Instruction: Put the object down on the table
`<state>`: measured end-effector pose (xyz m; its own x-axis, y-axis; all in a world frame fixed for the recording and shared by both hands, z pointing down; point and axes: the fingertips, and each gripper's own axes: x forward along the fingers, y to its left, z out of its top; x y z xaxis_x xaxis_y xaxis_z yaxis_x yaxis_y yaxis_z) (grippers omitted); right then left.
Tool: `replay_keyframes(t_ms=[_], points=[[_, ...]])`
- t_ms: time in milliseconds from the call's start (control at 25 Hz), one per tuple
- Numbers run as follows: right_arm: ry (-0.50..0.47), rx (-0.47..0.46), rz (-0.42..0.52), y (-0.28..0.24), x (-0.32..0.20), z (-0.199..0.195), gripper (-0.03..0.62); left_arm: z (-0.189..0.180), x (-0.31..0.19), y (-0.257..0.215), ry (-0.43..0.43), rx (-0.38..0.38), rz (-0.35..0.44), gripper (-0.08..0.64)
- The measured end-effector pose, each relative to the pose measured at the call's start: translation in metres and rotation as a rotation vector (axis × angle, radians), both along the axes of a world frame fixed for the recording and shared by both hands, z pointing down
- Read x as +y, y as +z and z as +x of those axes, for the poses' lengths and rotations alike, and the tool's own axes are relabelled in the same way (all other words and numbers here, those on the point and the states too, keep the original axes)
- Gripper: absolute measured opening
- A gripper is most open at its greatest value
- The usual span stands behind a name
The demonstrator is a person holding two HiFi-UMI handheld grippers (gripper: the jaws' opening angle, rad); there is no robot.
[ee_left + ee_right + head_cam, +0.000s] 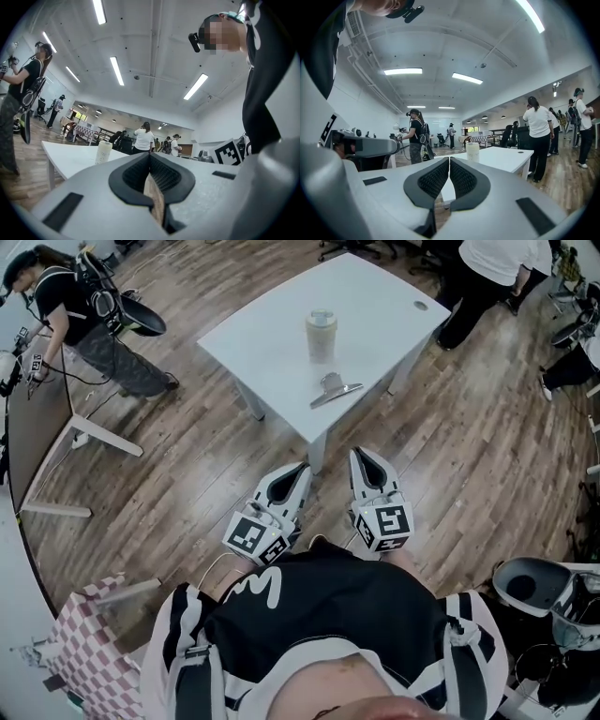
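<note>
1. The person holds both grippers close in front of the body, side by side and about level. They point at the near corner of the white table (272, 334).
2. The left gripper (303, 468) has its jaws closed tip to tip with nothing between them. Only wood floor shows through the slit behind the pads.
3. The right gripper (360, 453) is likewise closed and empty. Its own view shows the table edge and floor through the slit.
4. A cream lidded cup (321, 334) stands upright near the table's middle. Its lid is on, so its contents cannot be seen.
5. A flat silvery utensil (335, 390) lies on the table just in front of the cup, near the corner. Which of the two is the task's object I cannot tell, and both already rest on the tabletop.
6. A strip of wood floor (187, 446) lies between the gripper tips and the table corner.
7. A person in black (66, 306) stands well off to the left, and a person in a white top (487, 268) stands beyond the table's far right end.
8. A checkered cloth (89, 643) lies at the lower left.
</note>
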<state>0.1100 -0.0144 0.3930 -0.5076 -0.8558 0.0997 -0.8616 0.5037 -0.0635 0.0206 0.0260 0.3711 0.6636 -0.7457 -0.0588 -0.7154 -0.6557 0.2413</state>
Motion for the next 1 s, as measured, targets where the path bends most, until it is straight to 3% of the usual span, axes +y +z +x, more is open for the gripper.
replay_keyframes(t_ms=[160, 320, 480, 1000], points=[[-0.026, 0.0, 0.006, 0.0, 0.016, -0.02, 0.021, -0.018, 0.019, 0.004, 0.002, -0.03, 0.011, 0.005], [-0.027, 0.003, 0.006, -0.002, 0.037, -0.031, 0.021, -0.035, 0.039, 0.002, -0.029, 0.005, -0.008, 0.005], [0.001, 0.0, 0.019, -0.012, 0.069, -0.04, 0.02, -0.048, 0.071, 0.003, 0.012, -0.034, 0.013, 0.005], [0.02, -0.012, 0.056, -0.028, 0.185, -0.094, 0.021, -0.088, 0.179, -0.008, 0.049, -0.014, 0.017, 0.005]])
